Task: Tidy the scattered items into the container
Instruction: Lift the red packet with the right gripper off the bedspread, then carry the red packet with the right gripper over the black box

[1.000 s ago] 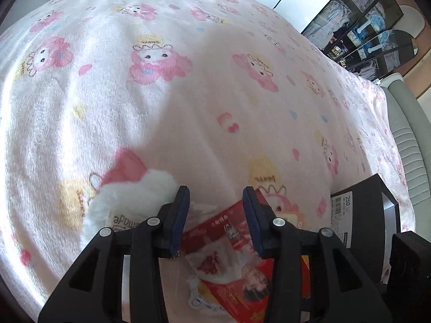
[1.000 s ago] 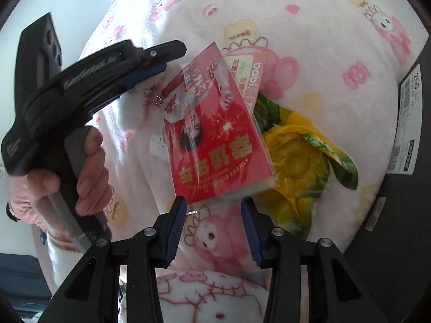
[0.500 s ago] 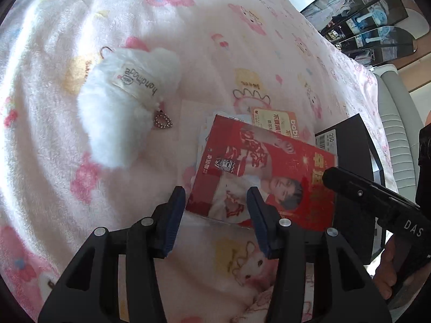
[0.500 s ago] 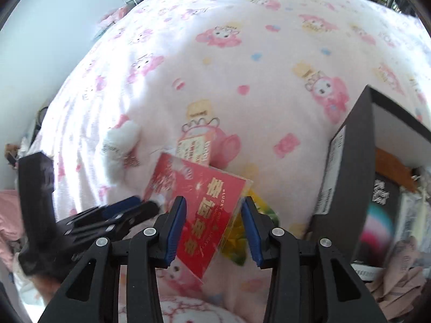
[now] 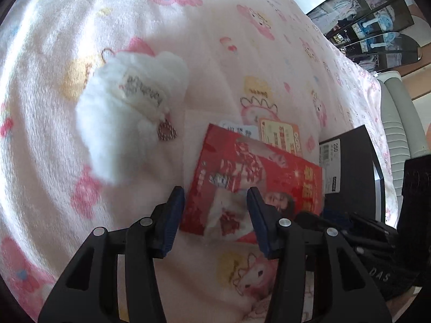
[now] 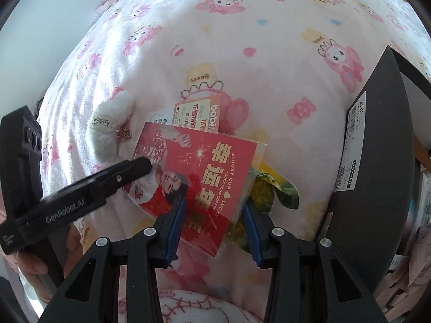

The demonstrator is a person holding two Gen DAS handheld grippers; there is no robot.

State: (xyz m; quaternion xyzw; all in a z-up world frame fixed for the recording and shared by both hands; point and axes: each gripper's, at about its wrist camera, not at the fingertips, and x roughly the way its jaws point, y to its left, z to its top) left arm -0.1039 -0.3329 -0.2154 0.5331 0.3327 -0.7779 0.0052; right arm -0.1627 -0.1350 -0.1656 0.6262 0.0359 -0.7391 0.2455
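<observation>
A red printed card in a clear sleeve [image 5: 258, 172] [image 6: 204, 169] lies on the pink blanket. An orange card [image 5: 280, 134] [image 6: 199, 113] and a white slip lie partly under it. A yellow-green packet [image 6: 272, 188] lies under its right edge. A white plush charm [image 5: 129, 110] [image 6: 110, 129] lies to the left. The black container [image 5: 347, 172] [image 6: 374, 161] stands at the right. My left gripper [image 5: 215, 210] is open just above the red card's near-left part. My right gripper [image 6: 212, 223] is open over the card's near edge.
The pink cartoon-print blanket [image 5: 188, 40] covers the whole surface. The black box holds several items, seen at the right wrist view's edge [image 6: 420, 228]. Dark display shelves [image 5: 371, 21] and a white chair [image 5: 404, 113] stand beyond the bed.
Both grippers have come down closer to the red card. The right gripper swung back from the box view to above the card's edge. The items have not moved.
</observation>
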